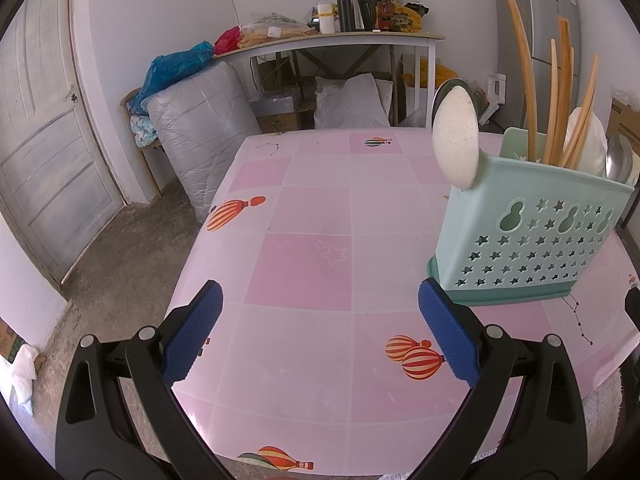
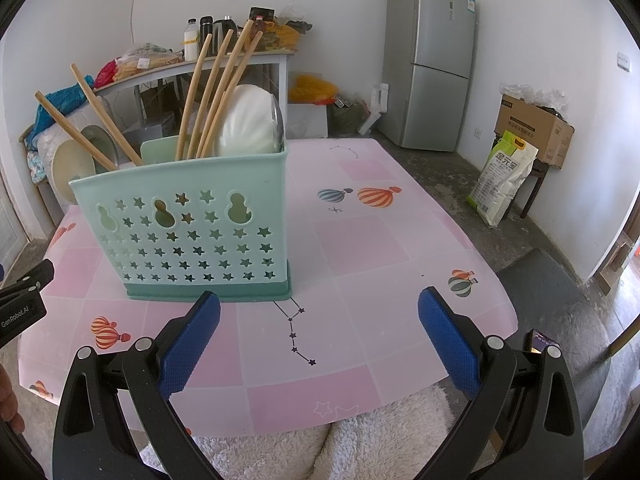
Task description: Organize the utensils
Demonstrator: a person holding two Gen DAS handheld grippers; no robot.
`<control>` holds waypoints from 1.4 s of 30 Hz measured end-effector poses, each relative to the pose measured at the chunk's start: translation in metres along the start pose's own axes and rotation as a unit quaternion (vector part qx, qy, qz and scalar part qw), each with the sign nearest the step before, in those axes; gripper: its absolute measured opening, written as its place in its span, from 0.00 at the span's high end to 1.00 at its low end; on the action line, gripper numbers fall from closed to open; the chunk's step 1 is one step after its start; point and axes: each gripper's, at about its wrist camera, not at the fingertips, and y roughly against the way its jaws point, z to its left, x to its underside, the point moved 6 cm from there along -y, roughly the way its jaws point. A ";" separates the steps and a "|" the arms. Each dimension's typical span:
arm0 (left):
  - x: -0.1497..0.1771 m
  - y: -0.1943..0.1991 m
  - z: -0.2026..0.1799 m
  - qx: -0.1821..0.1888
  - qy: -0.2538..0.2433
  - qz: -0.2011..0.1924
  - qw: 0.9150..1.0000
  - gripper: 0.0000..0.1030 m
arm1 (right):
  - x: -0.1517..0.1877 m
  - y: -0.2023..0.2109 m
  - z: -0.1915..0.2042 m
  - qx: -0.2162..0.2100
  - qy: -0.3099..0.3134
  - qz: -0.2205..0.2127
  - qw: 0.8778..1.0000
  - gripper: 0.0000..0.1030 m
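**Utensils in holder, both claws empty**

Hovering above the near edge of the pink checked tablecloth-covered table (image 1: 304,264), the left gripper (image 1: 320,332) has its blue-padded fingers (image 1: 192,332) spread wide with nothing between them. The right gripper (image 2: 319,338) hangs above the same near edge, its blue pads (image 2: 450,344) also wide apart and holding nothing.

The mint-green plastic utensil holder with star and gourd cut-outs (image 2: 192,232) stands upright on its darker green base. In the right wrist view it sits toward the near left part of the table, just beyond the right claw's left finger. In the left wrist view the same holder (image 1: 532,240) is by the right edge, just beyond the left claw's right finger.

Light wooden chopsticks (image 2: 216,92) stand in the holder, leaning in different directions; two lean out toward the left side. A white ceramic spoon (image 2: 248,124) stands bowl up at the holder's right end, with a metal spoon (image 2: 280,120) just behind it. A cream-coloured round spoon (image 1: 456,136) sticks up at the holder's other end, with a darker spoon bowl behind it; which compartment each sits in cannot be told.

The rest of the tablecloth shows only printed hot-air balloons and stars. A white fluffy fabric (image 2: 320,440) lies below the near table edge.
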 end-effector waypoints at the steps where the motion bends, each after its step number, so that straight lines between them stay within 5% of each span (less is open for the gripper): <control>1: 0.000 0.000 0.000 0.000 0.000 0.000 1.000 0.08 | 0.000 0.000 0.000 0.000 0.000 0.000 1.000 0.06; 42: 0.000 0.000 0.004 0.001 0.001 0.001 1.000 0.08 | -0.002 0.001 0.000 0.000 -0.001 0.000 1.000 0.06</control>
